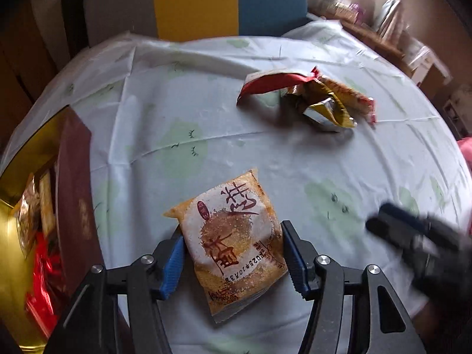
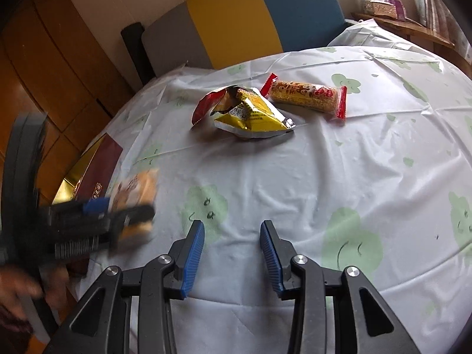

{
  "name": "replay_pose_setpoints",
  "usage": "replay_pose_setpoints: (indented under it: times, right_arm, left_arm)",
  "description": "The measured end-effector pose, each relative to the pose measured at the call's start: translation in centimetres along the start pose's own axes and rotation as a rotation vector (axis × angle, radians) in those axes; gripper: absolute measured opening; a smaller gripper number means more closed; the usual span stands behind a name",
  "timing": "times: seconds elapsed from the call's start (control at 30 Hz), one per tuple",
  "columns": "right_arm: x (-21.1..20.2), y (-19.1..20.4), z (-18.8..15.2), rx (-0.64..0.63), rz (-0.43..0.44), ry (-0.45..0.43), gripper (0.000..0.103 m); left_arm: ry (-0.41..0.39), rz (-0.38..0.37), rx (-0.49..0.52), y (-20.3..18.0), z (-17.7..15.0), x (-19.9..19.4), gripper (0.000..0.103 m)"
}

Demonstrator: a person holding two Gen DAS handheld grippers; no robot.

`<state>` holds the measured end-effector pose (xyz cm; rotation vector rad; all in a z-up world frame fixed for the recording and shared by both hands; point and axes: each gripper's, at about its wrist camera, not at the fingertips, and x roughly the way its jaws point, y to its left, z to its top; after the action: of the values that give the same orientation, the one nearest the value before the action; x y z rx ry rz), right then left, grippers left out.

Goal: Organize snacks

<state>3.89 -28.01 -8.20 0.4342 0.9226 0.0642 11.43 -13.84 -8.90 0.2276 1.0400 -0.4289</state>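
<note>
The left gripper [image 1: 233, 258] pinches an orange-and-white plastic pastry packet [image 1: 228, 243] just above the worktop [image 1: 206, 112], beside the maroon-and-gold gift box [image 1: 75, 194]. It should be carried level over the box before release. Red Chinese characters and a 2025 date show. The right gripper [image 2: 233, 255] is spread, empty.

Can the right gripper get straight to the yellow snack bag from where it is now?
Probably yes. The right gripper stands open and empty, and only bare tablecloth lies between it and the yellow snack bag. The left gripper, with its orange packet, is off to the side.
</note>
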Motion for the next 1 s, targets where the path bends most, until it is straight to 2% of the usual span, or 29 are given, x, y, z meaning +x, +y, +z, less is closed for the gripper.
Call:
replay_pose_setpoints:
  times: [0.13, 0.27, 0.37, 0.5, 0.63, 0.73, 0.8, 1.0]
  right_arm:
    - [-0.7, 0.9, 3.2, -0.069, 0.001, -0.019, 0.039]
    - [-0.6, 3.3, 7.4, -0.233, -0.011, -0.024, 0.039]
    - [1.1, 5.5, 10.7, -0.384, -0.052, 0.018, 0.039]
    - [5.0, 7.8, 14.4, -0.545, -0.086, 0.136, 0.04]
    - [9.2, 9.6, 15.5, -0.716, -0.16, 0.259, 0.041]
    - [12.0, 10.0, 15.5, -0.798, -0.205, 0.357, 0.043]
    - [12.9, 10.1, 15.5, -0.835, -0.238, 0.357, 0.044]
    - [15.0, 9.8, 15.8, -0.816, -0.247, 0.376, 0.043]
  left_arm:
    - [-0.047, -0.016, -0.007, 0.5, -1.6, -0.5, 0.061]
    - [-0.074, -0.025, -0.011, 0.8, -2.2, -0.6, 0.061]
    - [-0.087, -0.038, -0.019, 1.1, -2.4, -0.6, 0.061]
    - [-0.096, -0.044, -0.027, 0.9, -2.3, -0.6, 0.061]
    - [-0.11, -0.053, -0.029, 1.1, -2.5, -0.6, 0.061]
    - [-0.115, -0.058, -0.032, 1.2, -2.5, -0.7, 0.061]
    - [-0.118, -0.059, -0.035, 1.2, -2.6, -0.7, 0.062]
    - [-0.128, -0.051, -0.036, 1.1, -2.8, -0.8, 0.062]
